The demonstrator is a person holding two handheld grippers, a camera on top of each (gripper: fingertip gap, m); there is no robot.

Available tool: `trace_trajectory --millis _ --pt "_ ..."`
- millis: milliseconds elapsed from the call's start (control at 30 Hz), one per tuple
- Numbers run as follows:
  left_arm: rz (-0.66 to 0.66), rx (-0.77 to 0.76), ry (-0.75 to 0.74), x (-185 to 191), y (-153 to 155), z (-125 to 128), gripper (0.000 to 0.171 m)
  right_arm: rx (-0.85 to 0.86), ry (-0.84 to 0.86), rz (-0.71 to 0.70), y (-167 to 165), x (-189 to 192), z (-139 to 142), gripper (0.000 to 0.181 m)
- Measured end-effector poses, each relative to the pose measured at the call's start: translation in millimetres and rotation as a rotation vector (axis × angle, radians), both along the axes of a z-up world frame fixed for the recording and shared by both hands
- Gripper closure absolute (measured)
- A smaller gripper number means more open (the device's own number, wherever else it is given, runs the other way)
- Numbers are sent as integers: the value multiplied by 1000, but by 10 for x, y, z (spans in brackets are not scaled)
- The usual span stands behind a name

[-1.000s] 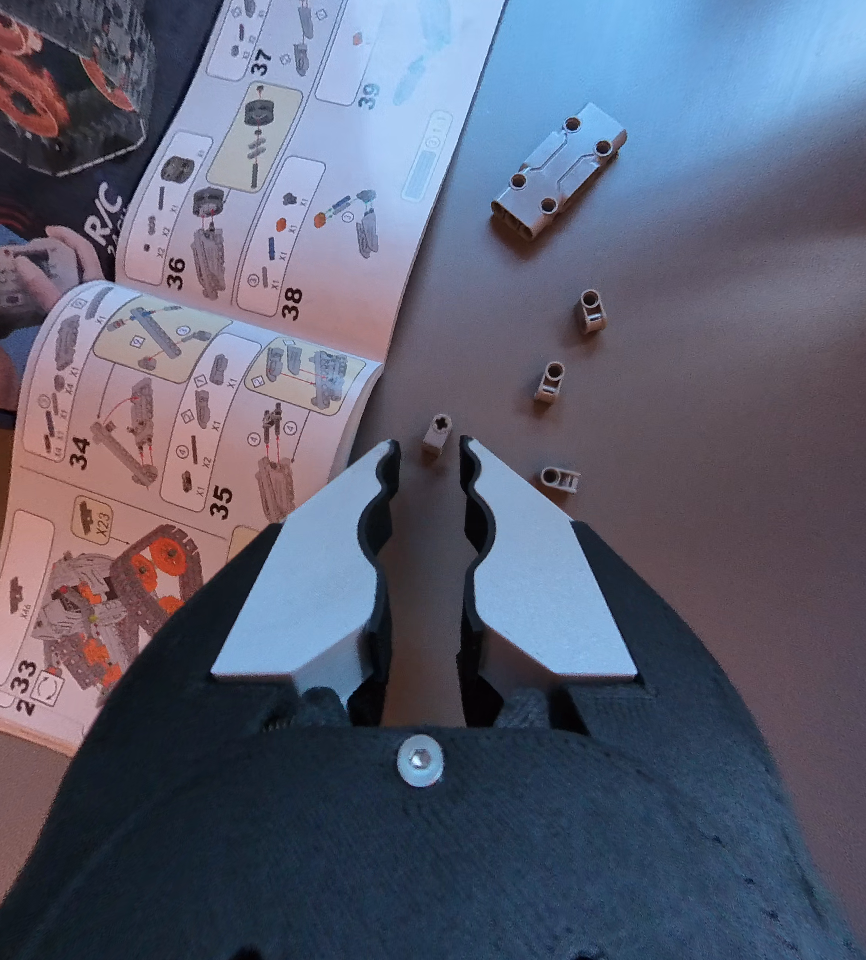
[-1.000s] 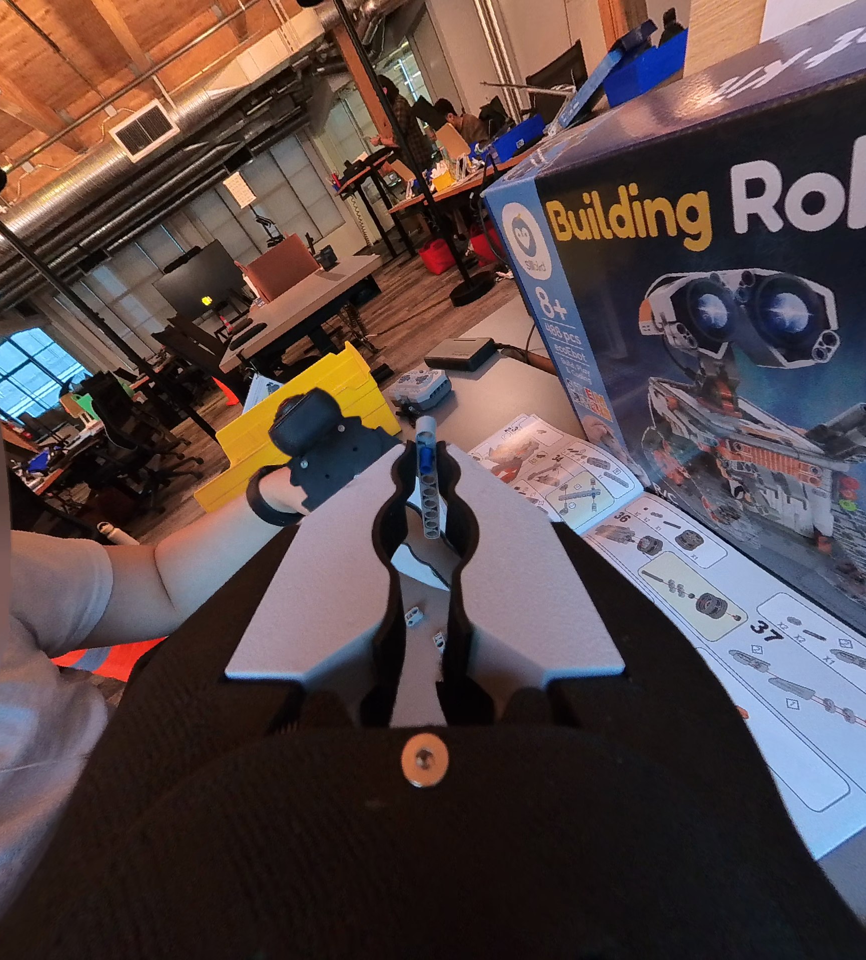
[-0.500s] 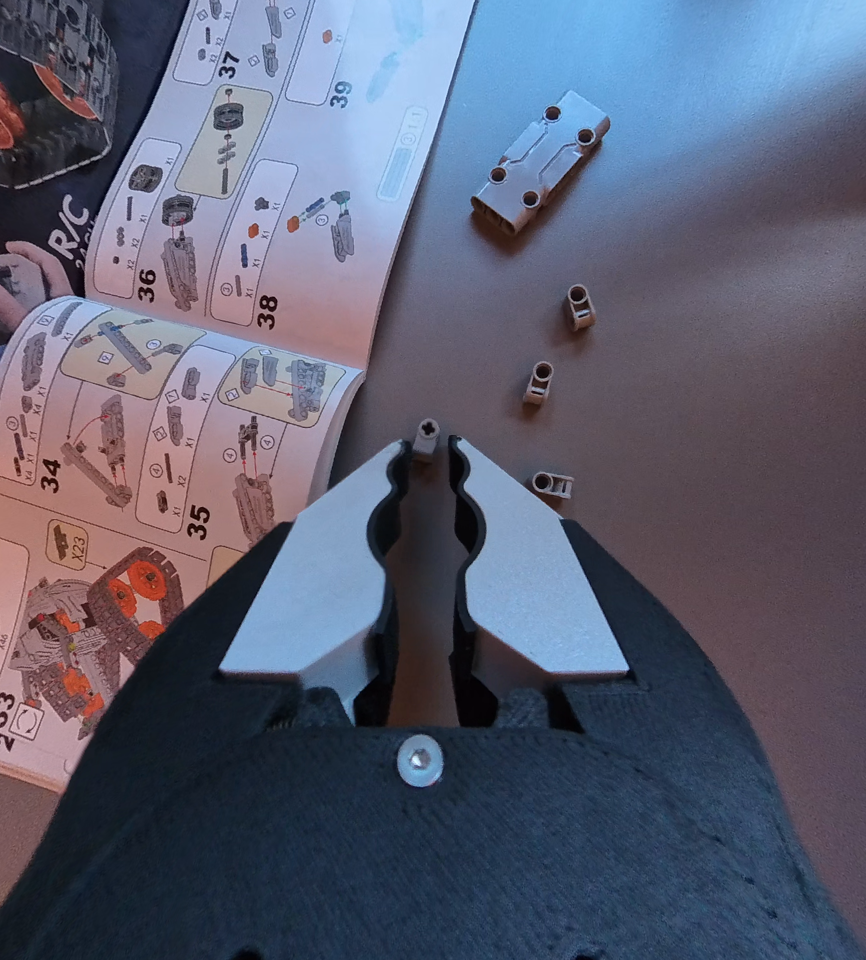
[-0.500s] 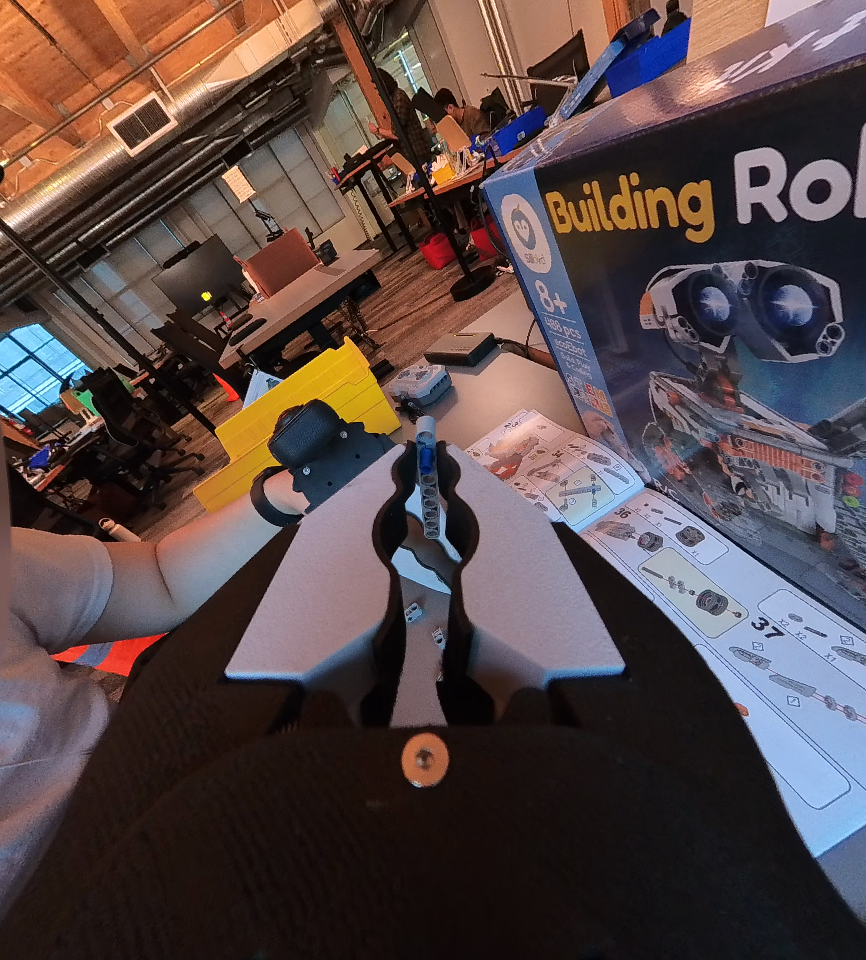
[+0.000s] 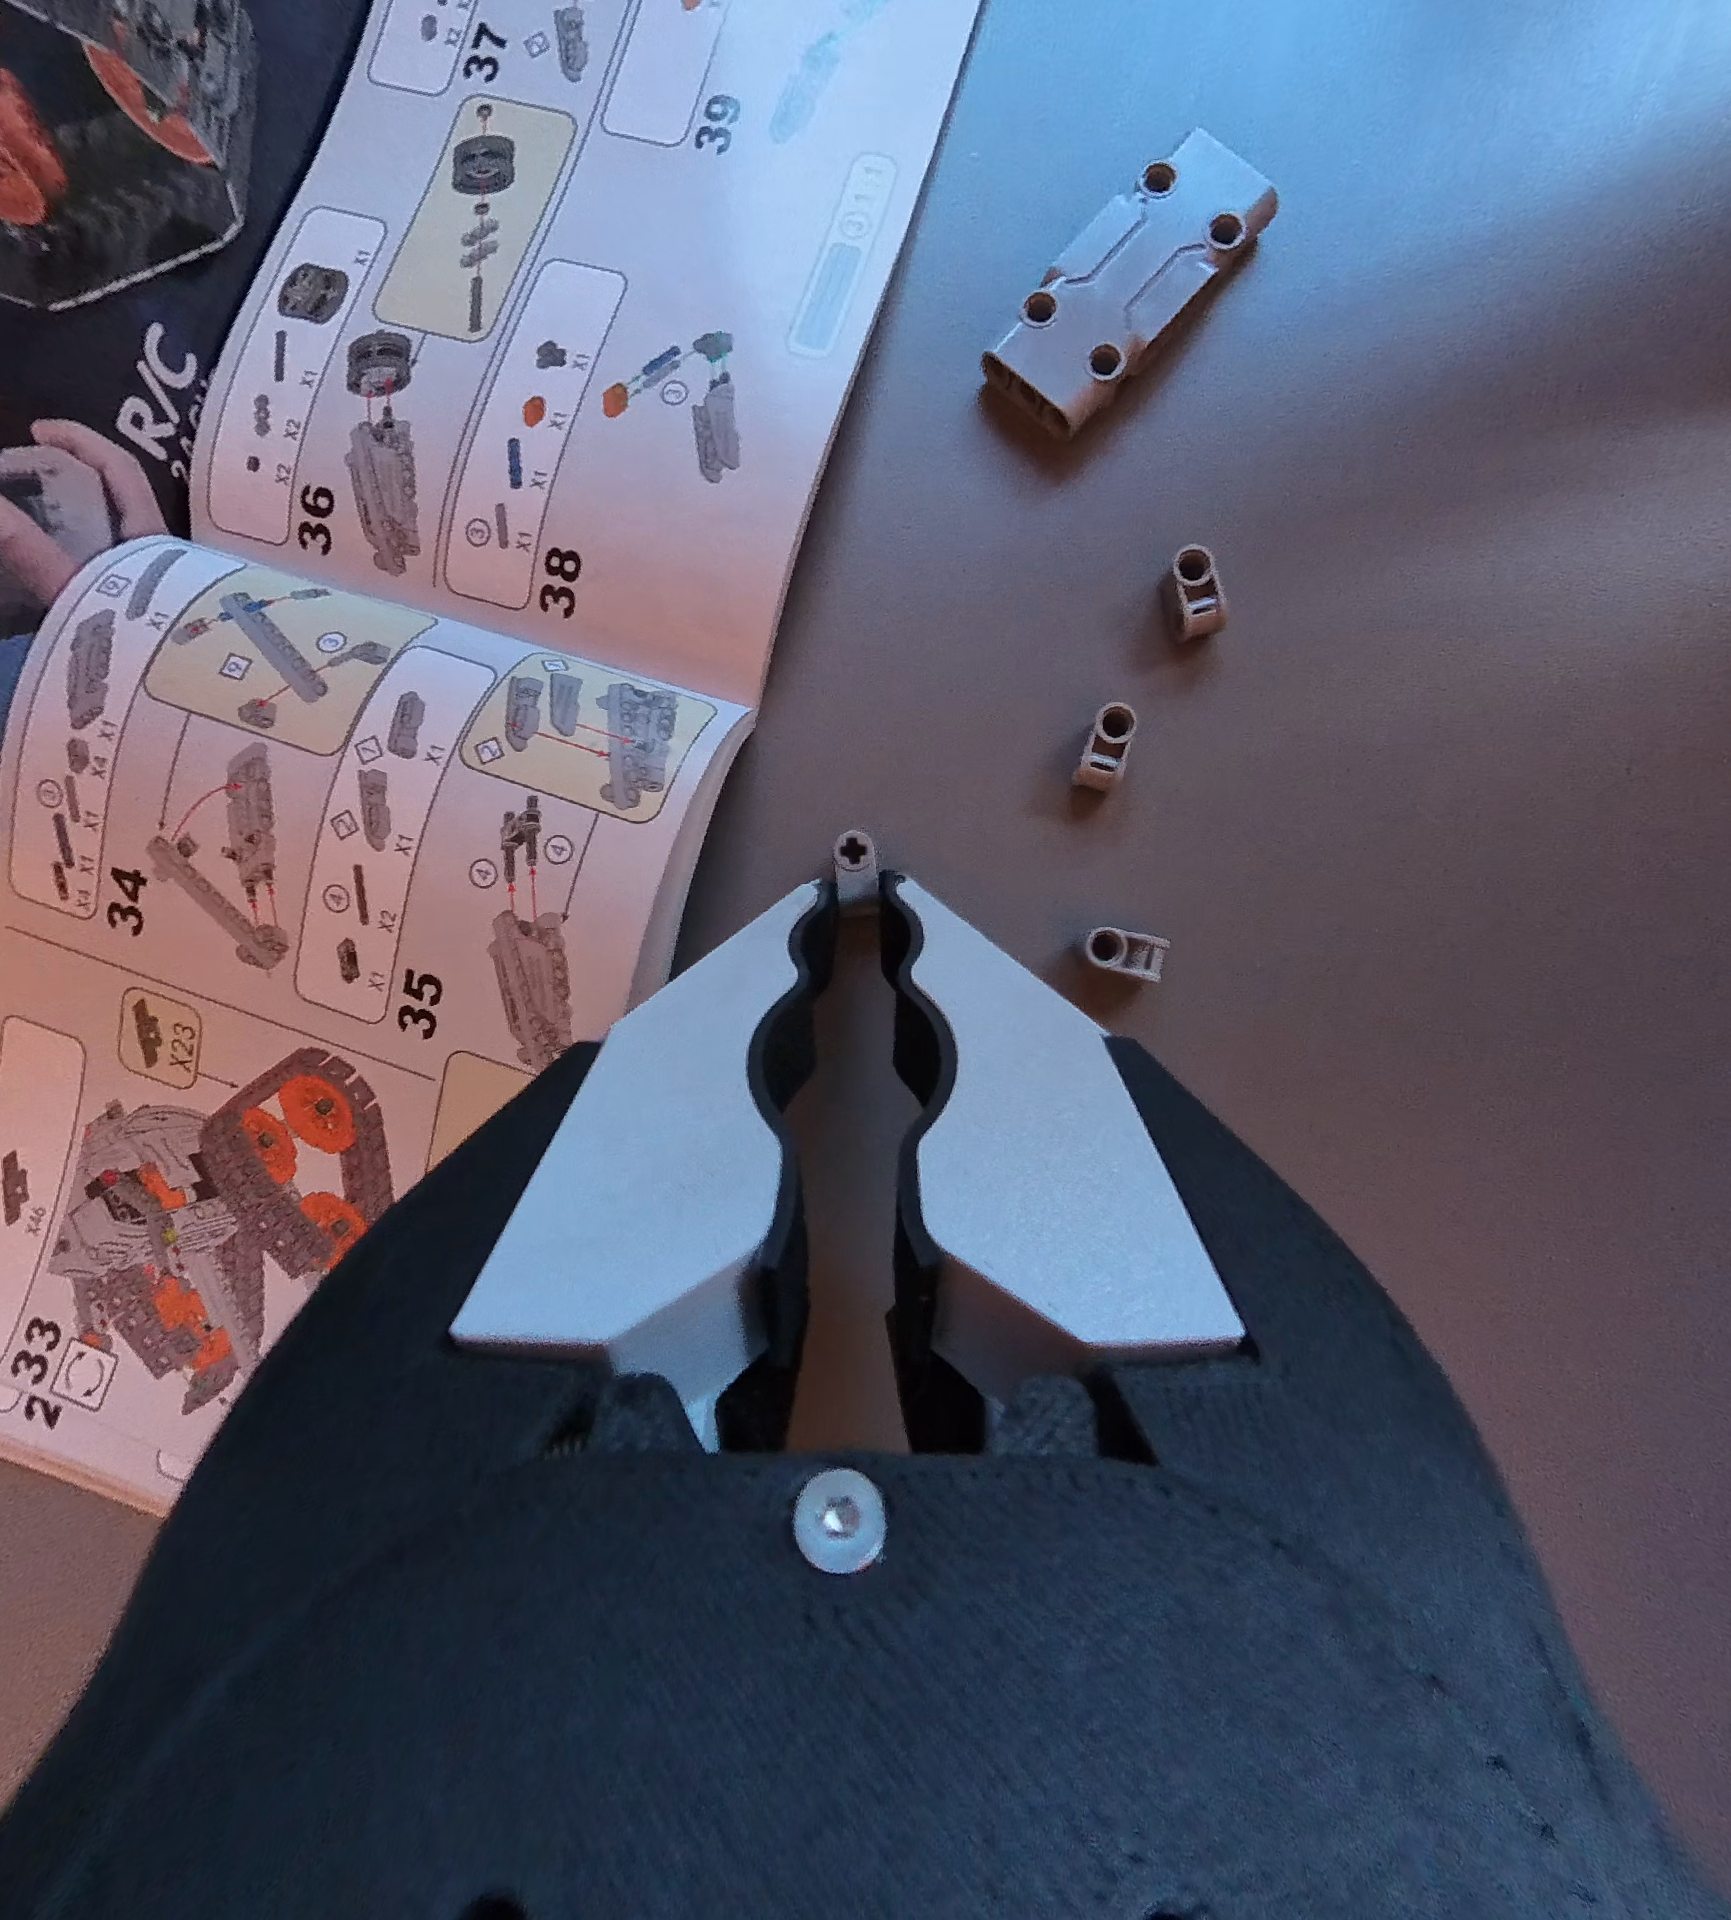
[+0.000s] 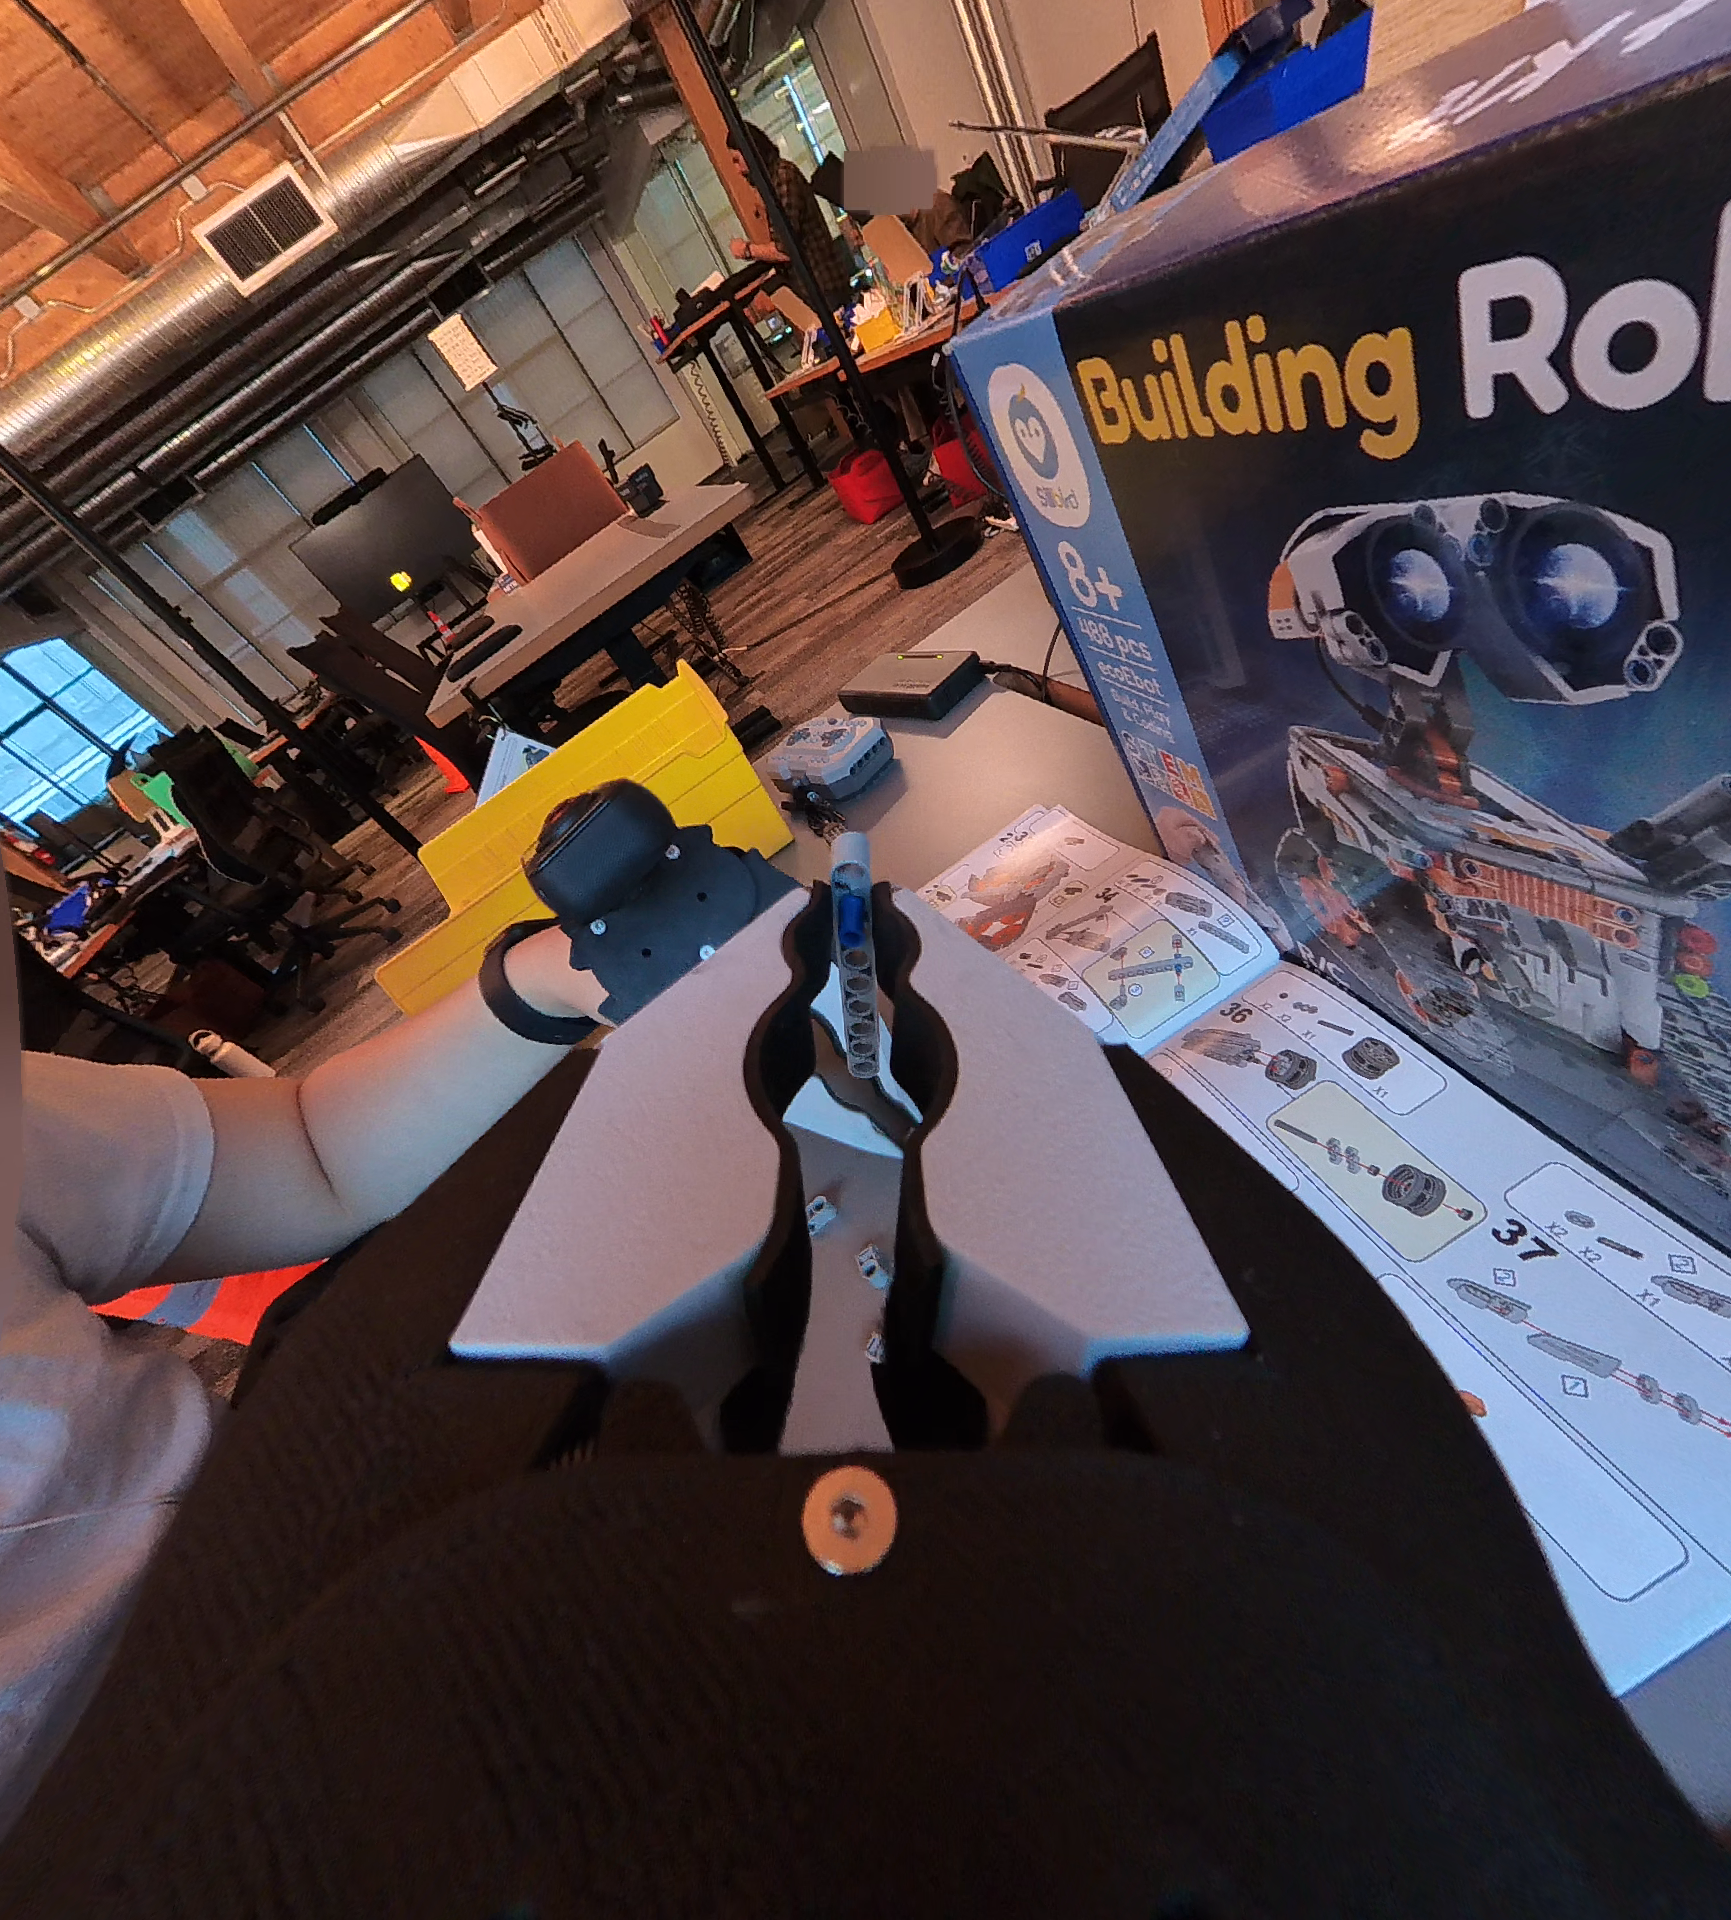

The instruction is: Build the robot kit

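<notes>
My left gripper points down at the dark table and is shut on a small grey connector with a cross hole, whose top sticks out past the fingertips. Three more small grey connectors lie in a line to its right, and a grey panel with holes lies farther off. My right gripper is held above the table, shut on a thin grey holed beam with a blue pin in it. The left gripper's black body and a person's arm show behind it.
An open instruction booklet lies left of the left gripper, on a dark toy box. In the right wrist view the box stands upright at right, with the booklet in front. A yellow bin and a grey device sit farther back. My right fingertips sit around 20 cm from my left ones.
My left gripper has moved forward onto the cross-hole connector and its fingers have closed on it. My right gripper still holds the beam and has barely moved.
</notes>
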State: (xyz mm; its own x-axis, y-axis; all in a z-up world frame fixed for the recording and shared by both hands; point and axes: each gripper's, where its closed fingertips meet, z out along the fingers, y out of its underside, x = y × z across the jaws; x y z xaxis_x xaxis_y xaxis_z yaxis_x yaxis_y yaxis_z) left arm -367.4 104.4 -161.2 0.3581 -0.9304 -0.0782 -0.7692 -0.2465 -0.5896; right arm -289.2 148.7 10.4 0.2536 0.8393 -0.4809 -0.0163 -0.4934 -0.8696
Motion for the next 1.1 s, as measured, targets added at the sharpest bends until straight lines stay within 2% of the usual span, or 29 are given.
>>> trace_trajectory --millis 200,433,1100 --pt "49 -26 36 -67 17 -6 166 5 -8 -2 0 -1 -7 174" --pt "67 -107 4 -80 -35 -3 159 0 -13 3 -3 -8 -25 174" --pt "65 -104 46 -159 -49 -13 162 -10 -21 7 1 -17 -61 174"
